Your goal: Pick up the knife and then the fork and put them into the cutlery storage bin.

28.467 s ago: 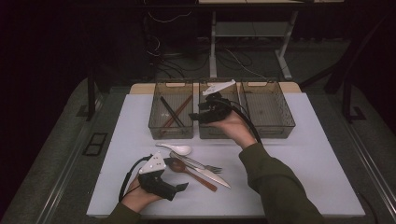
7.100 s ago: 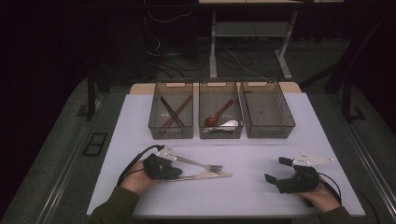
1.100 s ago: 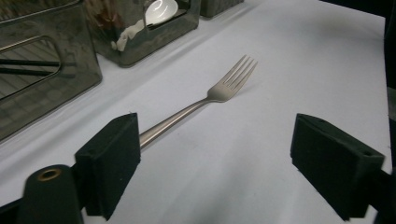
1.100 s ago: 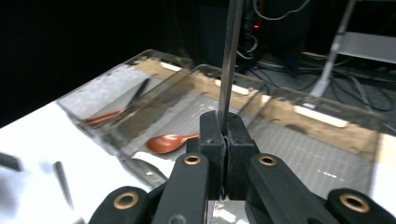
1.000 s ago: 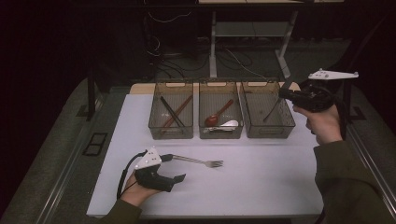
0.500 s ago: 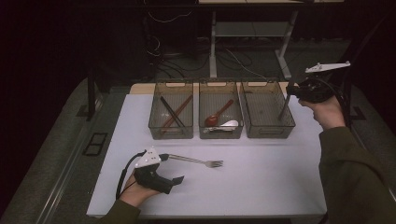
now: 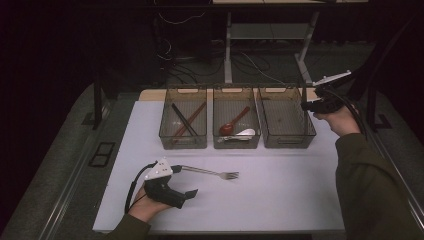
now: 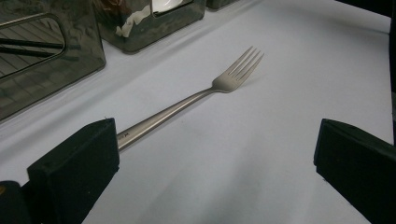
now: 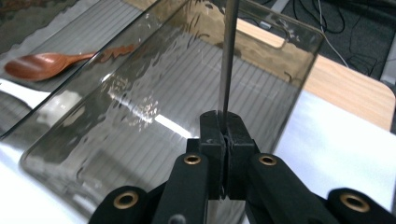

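Black jaws of the right gripper (image 9: 223, 135) pinch a thin metal utensil handle (image 9: 227, 56) over the rightmost smoky bin (image 7: 285, 117). Near left, the left gripper (image 7: 186, 181) has just been opening and stands wide apart, a steel fork (image 8: 196, 100) lying loose between its jaws on the white tabletop (image 7: 280, 190).

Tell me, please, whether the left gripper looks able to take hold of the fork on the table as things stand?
Probably yes. The left gripper stands wide open at the handle end of the fork, which lies flat on the bare white table with the handle passing beside one jaw. Nothing lies between them.
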